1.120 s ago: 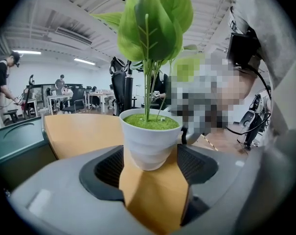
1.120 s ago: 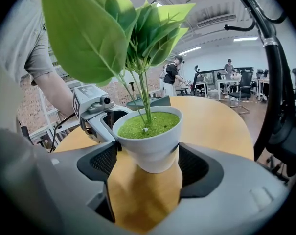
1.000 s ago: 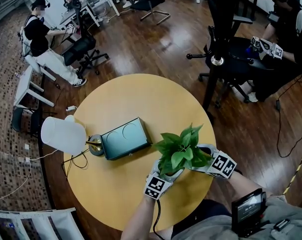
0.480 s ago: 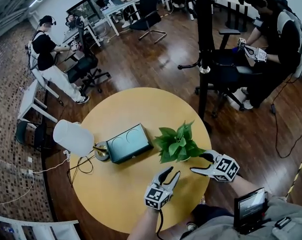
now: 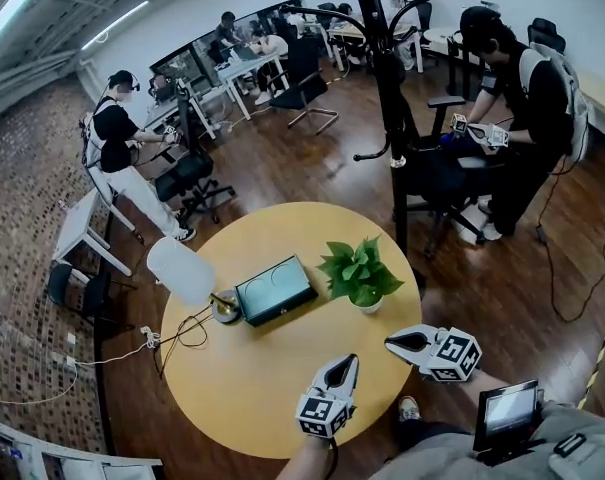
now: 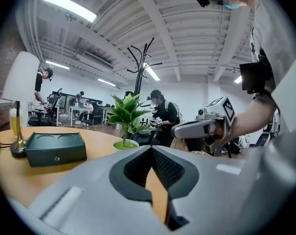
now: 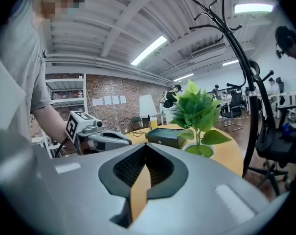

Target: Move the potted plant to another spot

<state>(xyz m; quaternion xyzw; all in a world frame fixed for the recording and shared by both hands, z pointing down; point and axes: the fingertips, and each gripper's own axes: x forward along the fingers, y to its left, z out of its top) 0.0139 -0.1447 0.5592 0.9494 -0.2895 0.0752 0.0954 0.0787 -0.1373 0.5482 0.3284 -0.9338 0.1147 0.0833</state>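
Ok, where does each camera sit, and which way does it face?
Head view: on the person's head, looking steeply down at the round table; left gripper, right gripper and left forearm show.
Left gripper view: on that gripper, looking along its shut jaws across the table; the right hand shows.
Right gripper view: likewise on the right gripper, jaws shut; the left forearm shows.
Shared: all three show the potted plant.

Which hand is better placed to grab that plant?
Probably left: the left gripper points almost straight at the potted plant, while the right gripper aims past it. Both have just closed, empty.
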